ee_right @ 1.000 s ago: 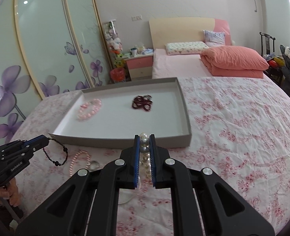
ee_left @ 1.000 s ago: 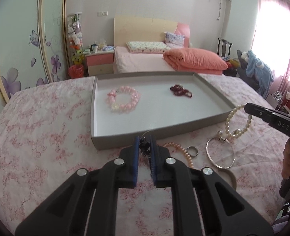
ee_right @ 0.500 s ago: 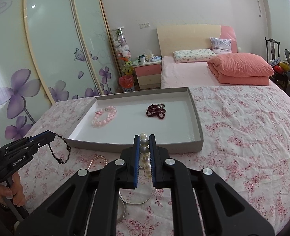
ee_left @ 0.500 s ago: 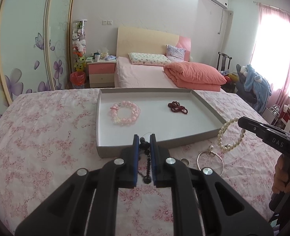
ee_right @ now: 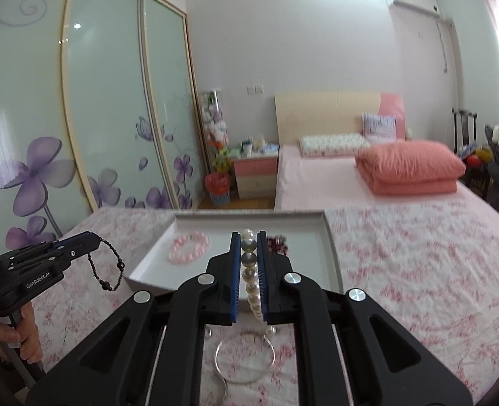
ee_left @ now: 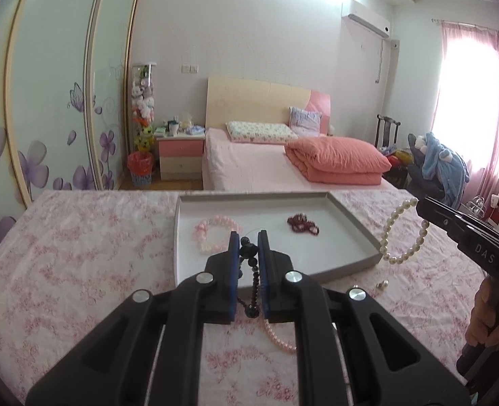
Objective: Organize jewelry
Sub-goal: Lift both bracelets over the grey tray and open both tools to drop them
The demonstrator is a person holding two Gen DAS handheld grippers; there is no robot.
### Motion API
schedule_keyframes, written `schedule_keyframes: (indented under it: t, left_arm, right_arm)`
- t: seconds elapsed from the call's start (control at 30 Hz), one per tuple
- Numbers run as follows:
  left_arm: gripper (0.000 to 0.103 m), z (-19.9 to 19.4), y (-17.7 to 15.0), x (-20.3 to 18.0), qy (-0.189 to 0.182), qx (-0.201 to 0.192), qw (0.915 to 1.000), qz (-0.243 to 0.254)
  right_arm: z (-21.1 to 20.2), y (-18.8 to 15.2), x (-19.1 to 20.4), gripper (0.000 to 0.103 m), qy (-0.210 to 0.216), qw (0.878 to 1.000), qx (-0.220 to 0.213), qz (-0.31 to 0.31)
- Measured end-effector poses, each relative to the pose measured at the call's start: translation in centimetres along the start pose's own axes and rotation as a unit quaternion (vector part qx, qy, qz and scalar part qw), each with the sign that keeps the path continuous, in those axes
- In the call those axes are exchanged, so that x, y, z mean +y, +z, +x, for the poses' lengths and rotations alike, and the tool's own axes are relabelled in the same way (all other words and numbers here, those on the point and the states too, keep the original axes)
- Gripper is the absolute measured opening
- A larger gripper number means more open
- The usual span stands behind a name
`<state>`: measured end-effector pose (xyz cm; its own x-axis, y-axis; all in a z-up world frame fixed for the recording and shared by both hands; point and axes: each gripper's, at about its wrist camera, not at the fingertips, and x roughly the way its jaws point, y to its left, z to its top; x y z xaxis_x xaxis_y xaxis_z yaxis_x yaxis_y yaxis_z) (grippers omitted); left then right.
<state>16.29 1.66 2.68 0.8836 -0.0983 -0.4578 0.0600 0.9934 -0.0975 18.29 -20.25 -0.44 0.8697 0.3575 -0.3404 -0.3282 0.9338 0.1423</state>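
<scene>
Black bead bracelet [ee_left: 253, 282]: small round dark beads on a thin cord, pinched at its top between the blue pads of the left gripper [ee_left: 248, 253]; the rest hangs free as a slack loop, clear of the bedspread. Jaws are clamped on the strand. Pearl bracelet [ee_right: 252, 275]: larger, glossy off-white spheres, pinched edgewise in the right gripper [ee_right: 248, 264], jaws likewise closed on it, loop dangling below. Gripping by one short section appears intended to let each loop hang untangled for carrying.

Both pieces are held above the near edge of the tray [ee_left: 352, 218], a shallow grey cardboard box with a smooth white floor. Inside lie a pink bead bracelet [ee_left: 215, 233], translucent and chunky, and a dark red bead strand [ee_left: 301, 224], bunched; they sit well apart, suggesting one spot per item.

Still outside on the floral bedspread [ee_right: 418, 264]: a thin silver bangle [ee_right: 244, 358], rigid and polished, and a pink pearl strand [ee_left: 279, 336].
</scene>
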Motion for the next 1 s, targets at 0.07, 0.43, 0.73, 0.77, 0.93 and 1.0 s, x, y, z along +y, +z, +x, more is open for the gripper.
schedule_keyframes:
  t: [0.07,0.43,0.73,0.77,0.93,1.0]
  left_arm:
    - [0.012,-0.1,0.4,-0.2,0.0,-0.007,1.0,0.0]
    - [0.012,1.1,2.4,-1.0,0.005,-0.028,0.9996,0.005]
    - [0.012,3.4,3.9,-1.1,0.012,-0.031,0.9994,0.006]
    - [0.012,3.8,4.1,-1.1,0.012,-0.03,0.9994,0.005]
    - [0.012,5.8,4.4,-0.8,0.019,-0.024,0.9995,0.006]
    - [0.012,6.7,4.6,-0.5,0.02,-0.021,0.9996,0.005]
  right_arm:
    - [-0.1,0.3,0.2,0.01,-0.001,1.0,-0.011,-0.003]
    - [1.2,1.8,0.4,0.01,0.0,0.999,-0.037,-0.002]
    - [3.4,3.1,0.4,0.01,-0.005,0.999,-0.048,-0.002]
    - [3.6,3.1,0.3,0.01,-0.005,0.999,-0.047,-0.001]
    - [5.7,3.4,-0.1,0.01,-0.009,0.999,-0.038,0.006]
    - [6.5,3.5,-0.4,0.01,-0.009,0.999,-0.032,0.008]
